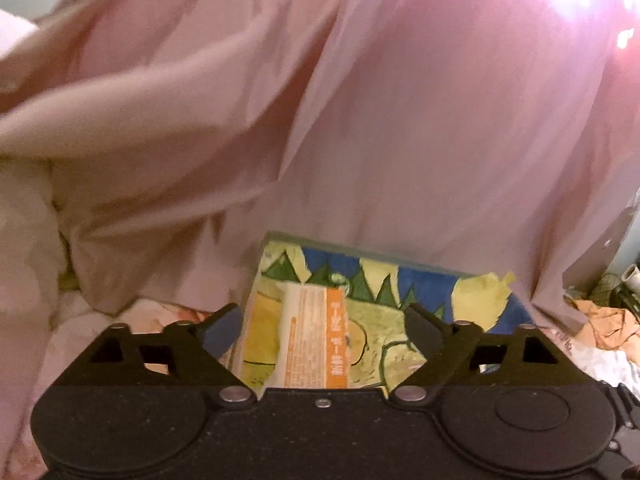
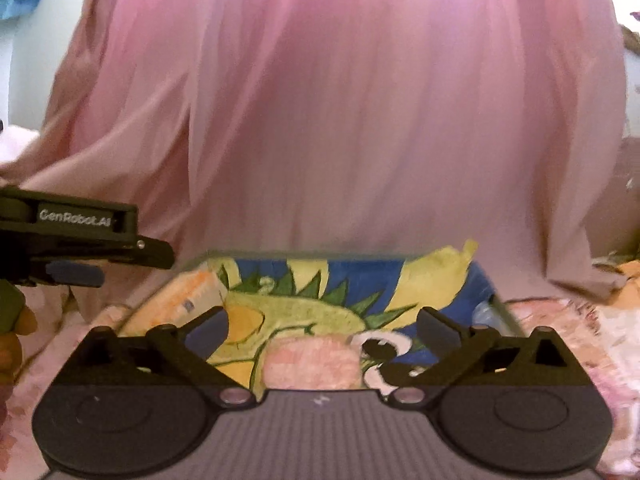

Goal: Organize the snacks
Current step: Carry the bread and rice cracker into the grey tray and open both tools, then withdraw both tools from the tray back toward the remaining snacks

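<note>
Orange-white snack packet (image 1: 314,336) long axis pointing away | left tool (image 1: 324,330) agape | right tool (image 2: 322,330) agape

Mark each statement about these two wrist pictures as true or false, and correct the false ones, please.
1. The left gripper is open and holds nothing. True.
2. An orange-and-white snack packet lies on the painted blue, yellow and green box. True.
3. The right gripper is shut on a pink snack packet. False: its fingers are spread apart, and the packet lies on the box below them.
4. A green curtain hangs behind the box. False: the draped cloth is pink.
5. In the right wrist view the left gripper shows at the left edge. True.
</note>
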Tool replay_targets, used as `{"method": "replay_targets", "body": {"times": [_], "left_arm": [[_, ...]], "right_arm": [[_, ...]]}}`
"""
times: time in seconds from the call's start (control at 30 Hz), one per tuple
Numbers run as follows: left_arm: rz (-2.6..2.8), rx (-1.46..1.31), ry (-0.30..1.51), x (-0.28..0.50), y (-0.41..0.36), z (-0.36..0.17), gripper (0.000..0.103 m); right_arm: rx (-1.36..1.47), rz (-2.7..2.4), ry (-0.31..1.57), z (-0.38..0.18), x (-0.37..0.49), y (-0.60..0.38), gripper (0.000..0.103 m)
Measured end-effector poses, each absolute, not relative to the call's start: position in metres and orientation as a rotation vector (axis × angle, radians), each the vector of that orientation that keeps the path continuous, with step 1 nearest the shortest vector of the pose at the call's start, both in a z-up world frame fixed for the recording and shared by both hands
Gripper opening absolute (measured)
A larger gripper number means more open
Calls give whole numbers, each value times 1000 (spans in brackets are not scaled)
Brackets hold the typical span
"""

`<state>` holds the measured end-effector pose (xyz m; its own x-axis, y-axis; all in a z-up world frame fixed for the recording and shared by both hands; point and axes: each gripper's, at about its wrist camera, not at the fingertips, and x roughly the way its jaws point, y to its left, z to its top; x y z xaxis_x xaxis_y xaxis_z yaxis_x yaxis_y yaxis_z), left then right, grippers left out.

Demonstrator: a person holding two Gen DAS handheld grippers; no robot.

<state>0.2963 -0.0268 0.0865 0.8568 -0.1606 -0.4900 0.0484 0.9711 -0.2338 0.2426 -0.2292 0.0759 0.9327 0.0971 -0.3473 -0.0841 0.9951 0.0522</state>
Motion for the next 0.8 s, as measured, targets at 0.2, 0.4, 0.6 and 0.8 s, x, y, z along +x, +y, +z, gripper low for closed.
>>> {"method": "replay_targets", "body": {"times": [0.2, 0.4, 0.6, 0.8], "left_arm": [[-108, -194, 444, 249, -22, 116, 102], [-119, -169, 386, 203, -23, 134, 102], [-123, -162, 344, 159, -21, 137, 102], [-128, -129, 330, 123, -20, 127, 102]], "right_arm": [[34, 69, 270, 107, 197, -235, 103], [11, 54, 208, 129, 149, -239, 103], [-22, 39, 160, 134, 106, -238, 103], [-32, 24, 135, 126, 71, -229, 103]]}}
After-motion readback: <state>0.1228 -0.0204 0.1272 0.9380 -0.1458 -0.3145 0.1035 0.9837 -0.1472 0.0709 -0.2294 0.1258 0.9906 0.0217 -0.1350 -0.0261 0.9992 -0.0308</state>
